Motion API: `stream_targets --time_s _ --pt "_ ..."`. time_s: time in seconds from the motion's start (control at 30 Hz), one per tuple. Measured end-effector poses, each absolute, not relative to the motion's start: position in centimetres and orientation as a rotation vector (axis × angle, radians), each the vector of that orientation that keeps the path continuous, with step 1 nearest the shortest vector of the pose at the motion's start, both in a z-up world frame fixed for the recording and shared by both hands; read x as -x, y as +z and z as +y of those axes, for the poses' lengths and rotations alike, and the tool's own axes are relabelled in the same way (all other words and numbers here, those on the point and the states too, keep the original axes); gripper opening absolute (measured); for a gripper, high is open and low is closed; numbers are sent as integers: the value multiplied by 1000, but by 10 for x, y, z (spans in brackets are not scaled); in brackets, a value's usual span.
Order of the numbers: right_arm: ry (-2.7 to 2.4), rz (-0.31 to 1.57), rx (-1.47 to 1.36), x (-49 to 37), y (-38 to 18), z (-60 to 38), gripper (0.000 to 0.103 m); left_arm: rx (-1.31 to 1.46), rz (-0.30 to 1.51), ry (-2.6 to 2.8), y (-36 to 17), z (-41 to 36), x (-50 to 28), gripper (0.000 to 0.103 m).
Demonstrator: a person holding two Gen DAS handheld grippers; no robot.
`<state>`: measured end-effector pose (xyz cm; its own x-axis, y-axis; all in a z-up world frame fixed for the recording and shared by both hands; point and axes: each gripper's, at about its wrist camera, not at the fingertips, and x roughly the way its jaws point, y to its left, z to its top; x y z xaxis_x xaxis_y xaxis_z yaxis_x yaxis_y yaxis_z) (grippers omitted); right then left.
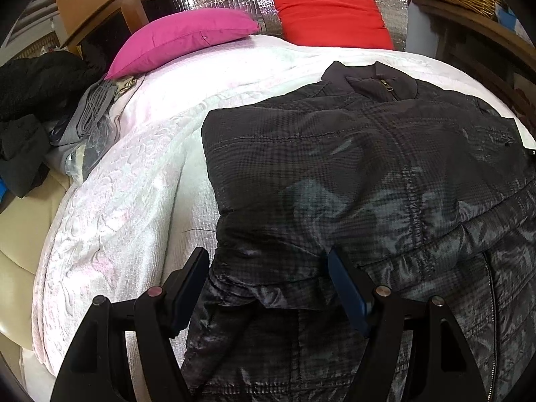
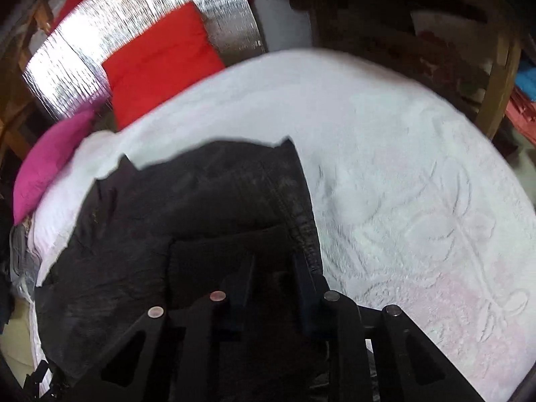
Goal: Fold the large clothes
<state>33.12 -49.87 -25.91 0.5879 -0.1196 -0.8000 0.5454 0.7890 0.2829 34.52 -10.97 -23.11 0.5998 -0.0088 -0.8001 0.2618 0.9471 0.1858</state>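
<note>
1. The dark quilted jacket (image 1: 351, 174) lies on the white bedspread (image 1: 134, 184), collar toward the pink pillow (image 1: 181, 38) and red pillow (image 1: 330, 13), its left side already turned in over the body; this looks like a mid-fold stage that narrows the garment.
2. The left gripper (image 1: 268, 288) stands with its jaws spread wide over the jacket's lower left edge, gripping nothing; judging by the placement, it is lined up to take the hem or the folded side.
3. The right gripper (image 2: 273, 284) has its jaws drawn near each other over the jacket's right edge (image 2: 294, 207). Dark fabric fills the gap, but blur makes it impossible to tell whether it is pinched.
4. Only the left view shows the collar zip (image 1: 388, 87) and a heap of dark clothes (image 1: 30, 110) beside the bed; only the right view shows the bare bedspread beyond the jacket.
</note>
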Motion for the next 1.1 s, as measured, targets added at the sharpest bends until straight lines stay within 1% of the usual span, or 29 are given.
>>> stream_targets --time_s 0.17,0.3,0.33,0.37,0.4,0.43,0.47,0.57,0.63,0.7,0.77,0.87,0.93,1.1 --pt "-386 828 -601 -321 -247 -504 24 -299 918 -161 -231 -110 -345 74" --pt "-381 734 -581 -307 -226 -501 26 -296 918 -161 -231 -110 -345 74" --pt "-362 701 -563 -302 -216 -497 29 -296 919 -162 -231 -109 -345 74" --pt "-362 701 -563 -302 -216 -497 36 -295 919 -162 -231 -109 -345 74" --pt "-341 697 -559 -301 -212 -494 40 -294 919 -161 -232 -109 -345 74" --pt "-324 696 -554 -303 -210 -492 57 -292 921 -161 -231 -109 -345 74" --pt "-297 684 -527 -299 -204 -482 68 -289 921 -161 -231 -109 -344 74" --pt "-260 692 -487 -298 -201 -471 67 -272 910 -159 -225 -105 -342 74" --pt "-225 709 -471 -300 -201 -464 65 -256 883 -147 -218 -100 -339 74" --pt "-214 738 -445 -298 -205 -457 59 -238 842 -128 -210 -94 -336 74" --pt "-200 800 -422 -301 -216 -453 48 -222 825 -127 -207 -91 -335 74" --pt "-203 920 -410 -307 -238 -452 43 -236 896 -153 -222 -97 -340 74" --pt "-209 920 -376 -305 -236 -449 42 -246 970 -168 -237 -103 -345 74" --pt "-273 901 -252 -300 -226 -430 42 -229 940 -154 -230 -106 -345 76"
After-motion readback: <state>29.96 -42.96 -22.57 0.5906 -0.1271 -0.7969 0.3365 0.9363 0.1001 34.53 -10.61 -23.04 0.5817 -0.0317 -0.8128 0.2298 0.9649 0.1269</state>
